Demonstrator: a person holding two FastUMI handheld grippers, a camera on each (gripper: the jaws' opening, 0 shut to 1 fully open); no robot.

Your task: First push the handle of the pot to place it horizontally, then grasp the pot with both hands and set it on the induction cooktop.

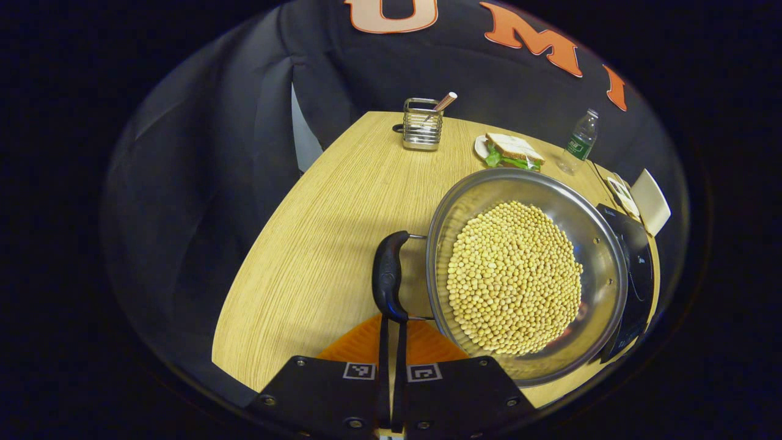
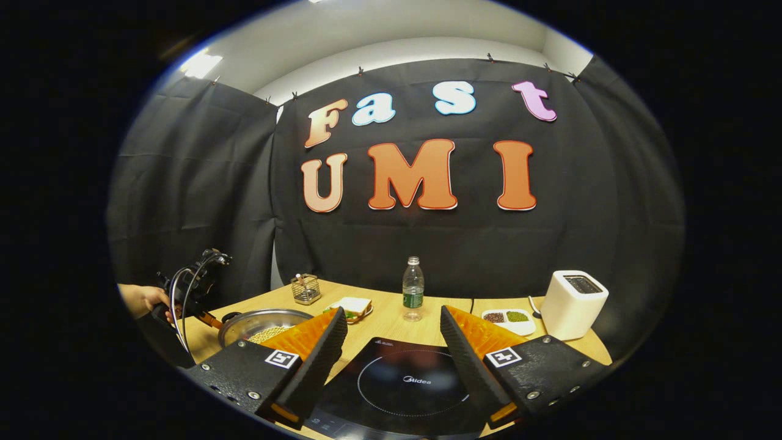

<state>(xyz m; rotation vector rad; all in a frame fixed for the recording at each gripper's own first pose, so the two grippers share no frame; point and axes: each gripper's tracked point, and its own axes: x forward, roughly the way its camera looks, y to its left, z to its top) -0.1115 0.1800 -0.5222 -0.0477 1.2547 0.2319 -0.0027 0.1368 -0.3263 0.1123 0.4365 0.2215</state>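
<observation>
pot (image 1: 525, 275) sits on table (image 1: 317, 244) beside cooktop (image 1: 635, 275).

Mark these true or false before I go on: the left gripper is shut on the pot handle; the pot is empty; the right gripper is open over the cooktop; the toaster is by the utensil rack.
1. The left gripper is shut on the pot handle. True.
2. The pot is empty. False: it holds beans.
3. The right gripper is open above the cooktop. True.
4. The toaster stands beside the utensil rack. False: they are at opposite ends of the table.
</observation>
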